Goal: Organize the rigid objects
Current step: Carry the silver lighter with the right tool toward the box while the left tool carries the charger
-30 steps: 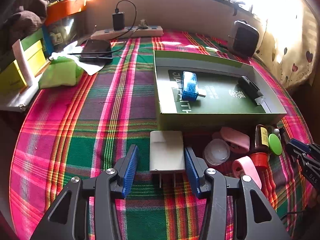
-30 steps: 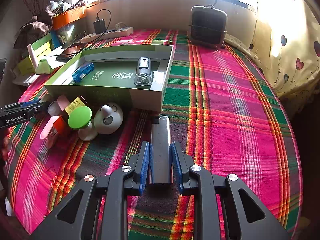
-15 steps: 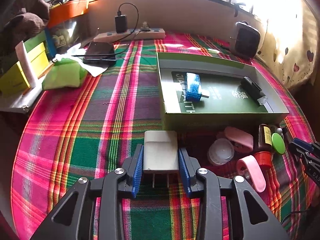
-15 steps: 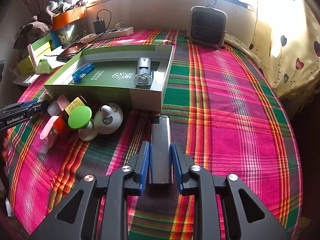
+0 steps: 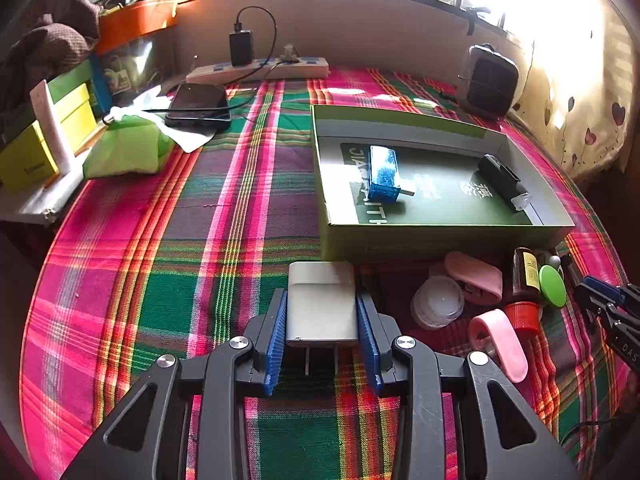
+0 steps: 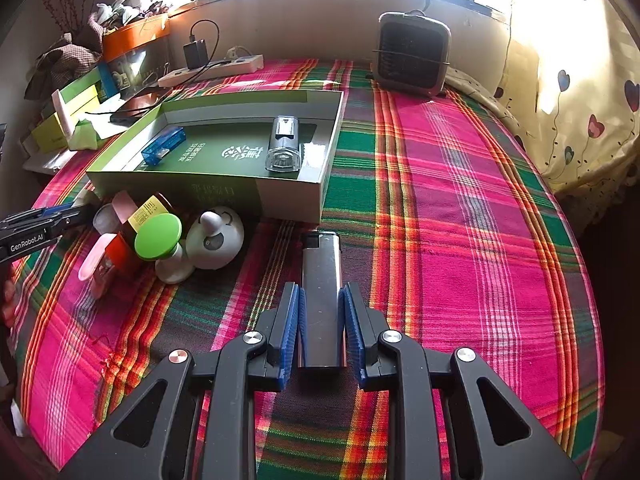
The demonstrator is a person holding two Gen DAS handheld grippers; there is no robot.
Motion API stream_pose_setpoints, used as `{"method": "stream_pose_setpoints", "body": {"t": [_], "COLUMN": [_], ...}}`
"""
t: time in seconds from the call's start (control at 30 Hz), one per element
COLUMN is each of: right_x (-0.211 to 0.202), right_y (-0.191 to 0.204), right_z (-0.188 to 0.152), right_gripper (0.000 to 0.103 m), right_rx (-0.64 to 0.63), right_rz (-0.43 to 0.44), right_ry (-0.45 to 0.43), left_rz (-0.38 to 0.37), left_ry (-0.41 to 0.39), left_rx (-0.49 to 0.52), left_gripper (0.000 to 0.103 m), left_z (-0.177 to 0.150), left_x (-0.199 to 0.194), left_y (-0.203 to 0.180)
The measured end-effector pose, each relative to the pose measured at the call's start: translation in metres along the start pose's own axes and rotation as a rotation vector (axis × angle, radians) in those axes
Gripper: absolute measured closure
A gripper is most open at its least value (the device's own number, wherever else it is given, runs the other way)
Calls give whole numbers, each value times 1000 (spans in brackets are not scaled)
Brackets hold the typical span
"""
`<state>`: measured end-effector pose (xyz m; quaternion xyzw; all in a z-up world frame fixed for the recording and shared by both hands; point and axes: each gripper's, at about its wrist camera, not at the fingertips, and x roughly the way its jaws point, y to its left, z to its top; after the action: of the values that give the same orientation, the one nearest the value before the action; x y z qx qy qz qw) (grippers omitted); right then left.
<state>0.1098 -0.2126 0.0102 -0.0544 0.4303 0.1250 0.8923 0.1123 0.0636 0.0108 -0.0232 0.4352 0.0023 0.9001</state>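
Note:
My left gripper (image 5: 322, 312) is shut on a white plug adapter (image 5: 322, 304), prongs pointing back toward me, just in front of the green box (image 5: 440, 236). My right gripper (image 6: 322, 308) is shut on a silver lighter (image 6: 322, 292) that lies lengthwise on the plaid cloth, near the green box (image 6: 288, 196). Inside the box lie a blue USB gadget (image 5: 383, 174) and a dark bike light (image 5: 504, 182). The same blue USB gadget (image 6: 164, 147) and bike light (image 6: 284, 148) show in the right wrist view.
Loose items sit in front of the box: pink clips (image 5: 498, 344), a clear lid (image 5: 438, 306), a brown bottle with red cap (image 5: 526, 280), a green-topped piece (image 6: 158, 236) and a white round gadget (image 6: 216, 238). A small fan (image 6: 412, 54), power strip (image 5: 260, 70) and phone (image 5: 198, 106) stand at the back.
My left gripper has closed from wide open onto the white plug adapter. The right gripper stays shut on the lighter without moving.

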Motion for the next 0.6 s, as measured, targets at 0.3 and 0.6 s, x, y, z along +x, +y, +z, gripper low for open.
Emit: {"method": "stream_pose_setpoints", "body": {"t": [0.3, 0.6], "right_x": [-6, -14], "right_y": [0, 3], "right_z": [-1, -1], "right_gripper": [79, 79], "right_rx": [14, 24], "right_rz": [16, 30], "right_ry": [-16, -40], "left_rz": [-18, -34], "left_ry": [-21, -48], "left_rx": [9, 22], "left_gripper": [71, 71], "left_z": [1, 2], "left_x": [-8, -20], "left_y": [-5, -10]}}
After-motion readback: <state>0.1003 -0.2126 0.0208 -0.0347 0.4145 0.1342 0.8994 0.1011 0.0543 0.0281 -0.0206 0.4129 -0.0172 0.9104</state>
